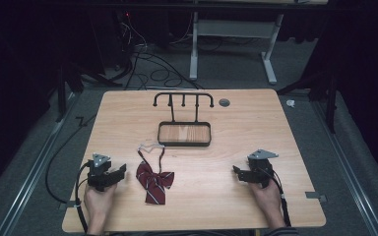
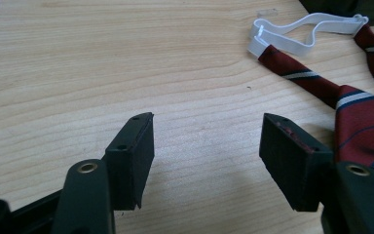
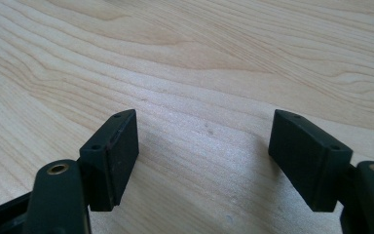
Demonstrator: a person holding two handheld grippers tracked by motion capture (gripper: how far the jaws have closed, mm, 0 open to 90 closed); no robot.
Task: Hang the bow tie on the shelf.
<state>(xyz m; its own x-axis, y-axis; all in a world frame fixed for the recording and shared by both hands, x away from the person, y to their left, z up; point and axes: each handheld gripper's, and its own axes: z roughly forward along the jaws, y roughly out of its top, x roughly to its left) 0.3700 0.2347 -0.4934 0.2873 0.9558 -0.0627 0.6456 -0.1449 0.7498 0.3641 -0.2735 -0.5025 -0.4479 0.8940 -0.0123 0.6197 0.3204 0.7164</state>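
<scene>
A dark red striped bow tie (image 1: 153,181) with a white elastic neck strap (image 1: 150,147) lies flat on the wooden table (image 1: 202,206), left of centre. In the left gripper view the bow tie (image 2: 360,117) and its strap (image 2: 292,34) lie to the right of the jaws. My left gripper (image 1: 120,172) rests on the table just left of the tie, open with nothing between its fingers (image 2: 134,156). My right gripper (image 1: 237,172) rests at the right side, open over bare wood (image 3: 204,156).
A black rack (image 1: 183,99) with several hooks rises from a black-rimmed wooden tray (image 1: 184,142) at the table's middle back. A small round grommet (image 1: 224,103) sits near the far edge. Cables and a white stand (image 1: 270,54) lie on the floor beyond.
</scene>
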